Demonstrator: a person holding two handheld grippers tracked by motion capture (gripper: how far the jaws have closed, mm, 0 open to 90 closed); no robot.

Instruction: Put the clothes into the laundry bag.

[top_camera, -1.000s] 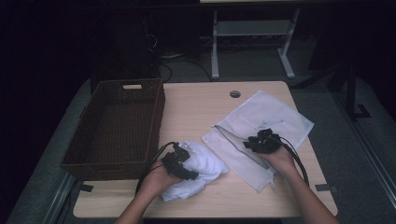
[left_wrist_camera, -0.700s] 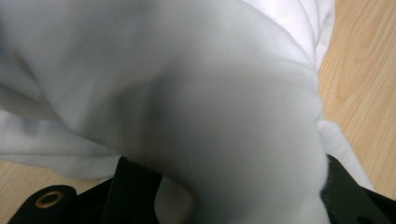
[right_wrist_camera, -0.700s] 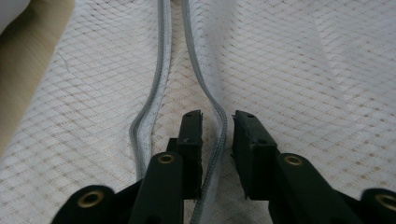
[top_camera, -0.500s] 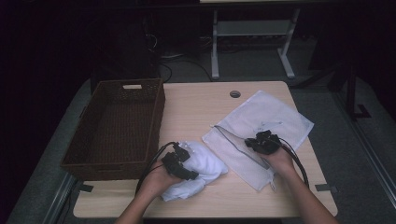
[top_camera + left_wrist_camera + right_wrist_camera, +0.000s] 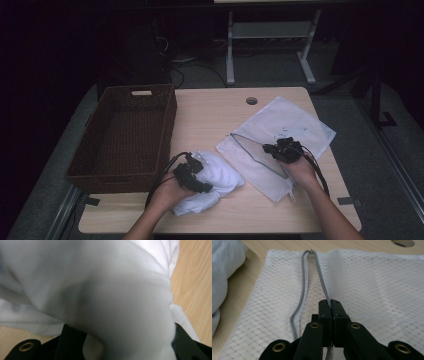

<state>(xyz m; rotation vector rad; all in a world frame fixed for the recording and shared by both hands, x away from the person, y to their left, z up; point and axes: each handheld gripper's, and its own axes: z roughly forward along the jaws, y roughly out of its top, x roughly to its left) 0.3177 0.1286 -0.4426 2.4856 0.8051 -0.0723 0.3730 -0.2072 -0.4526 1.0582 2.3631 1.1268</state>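
Leftmost, a brown wicker basket point(image 5: 125, 135) sits on the counter point(image 5: 210, 112). Just right of it, the left gripper point(image 5: 192, 172) has its fingers closed on a bunched white cloth point(image 5: 215, 177). Farther right, the right gripper point(image 5: 332, 307) pinches the grey zipper edge point(image 5: 322, 277) of a white mesh bag point(image 5: 280, 135) lying flat.

no text, label, brand, number or sign can be read in any of the views. a few small dark marks show on the mesh bag point(image 5: 295, 131) in the high view, too small to make out as letters or figures.
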